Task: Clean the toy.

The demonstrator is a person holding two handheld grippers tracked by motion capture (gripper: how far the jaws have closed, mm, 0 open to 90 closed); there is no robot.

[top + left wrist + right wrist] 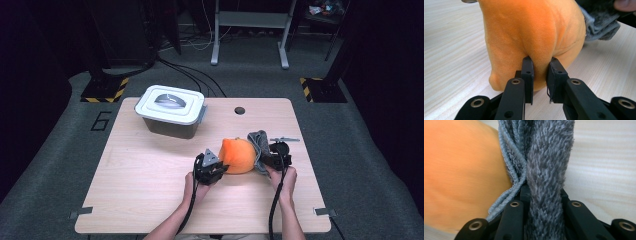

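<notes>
1. Left tool (539, 75): jaws pinch a fold of the orange cloth (531, 35).
2. Right tool (544, 202): jaws pressed together on the grey towel (549, 157), bunched upright between them.
3. Orange cloth sits heaped on the tabletop (150, 170), between both tools, touching the towel on its right.
4. Lidded bin (172, 110) stands well apart, at the far left of the tabletop.

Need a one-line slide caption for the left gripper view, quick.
Left gripper pinching a fold of the orange plush cloth on the wooden table, grey fuzzy cloth behind.
</notes>
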